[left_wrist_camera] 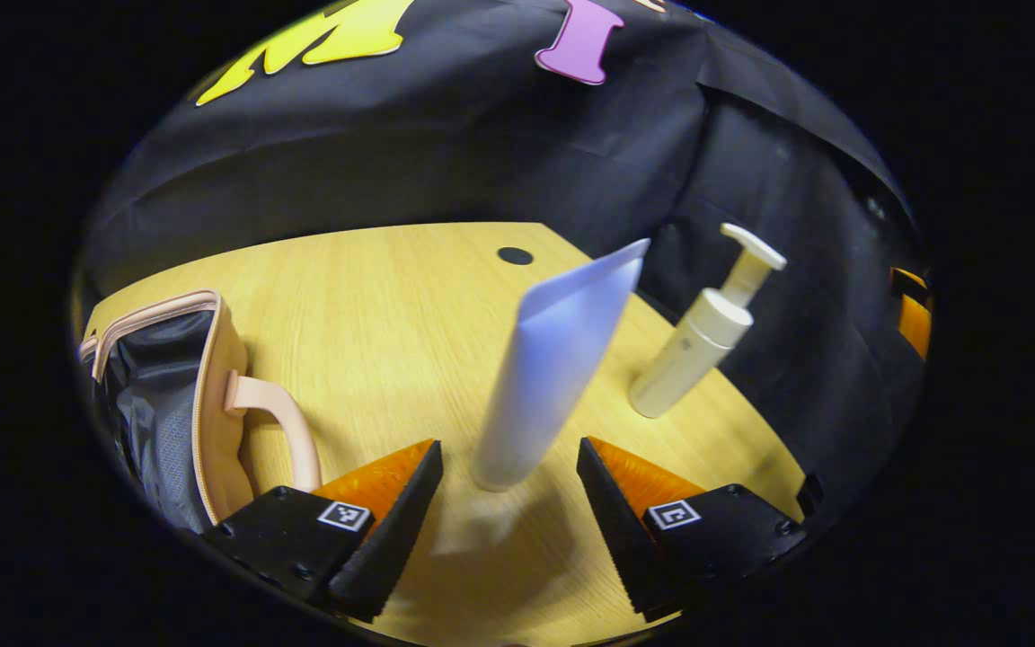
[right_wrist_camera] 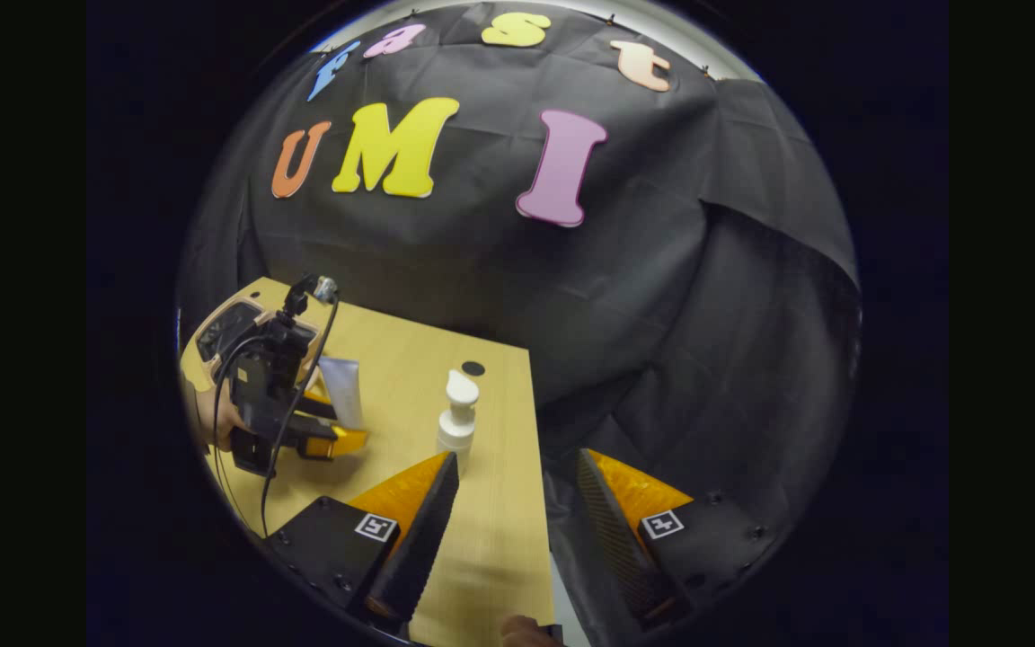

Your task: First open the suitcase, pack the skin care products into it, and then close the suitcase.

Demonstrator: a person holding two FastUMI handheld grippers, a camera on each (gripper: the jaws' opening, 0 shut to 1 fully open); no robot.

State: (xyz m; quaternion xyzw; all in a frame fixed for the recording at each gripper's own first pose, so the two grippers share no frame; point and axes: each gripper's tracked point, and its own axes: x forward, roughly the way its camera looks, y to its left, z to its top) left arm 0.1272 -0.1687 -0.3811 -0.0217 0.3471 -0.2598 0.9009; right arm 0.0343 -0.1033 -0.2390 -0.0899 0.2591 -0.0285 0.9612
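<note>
Suitcase [left_wrist_camera: 178,395]: open, at table's [left_wrist_camera: 392,296] left edge. Tube [left_wrist_camera: 553,359]: upright mid-table, between the left gripper's [left_wrist_camera: 510,512] spread jaws, untouched. Pump bottle [left_wrist_camera: 697,341]: near right edge. Right gripper [right_wrist_camera: 517,530]: jaws apart, empty, over the table's right edge.

Left gripper [left_wrist_camera: 510,490] with wedge-shaped serrated fingers [left_wrist_camera: 396,530], square coded markers on black screwed mounts, black cables trailing from its body.

In the left gripper view, the upright tube [left_wrist_camera: 558,364] blocks the centre; bare counter [left_wrist_camera: 392,314] lies open toward the suitcase [left_wrist_camera: 185,404] at lower left.
</note>
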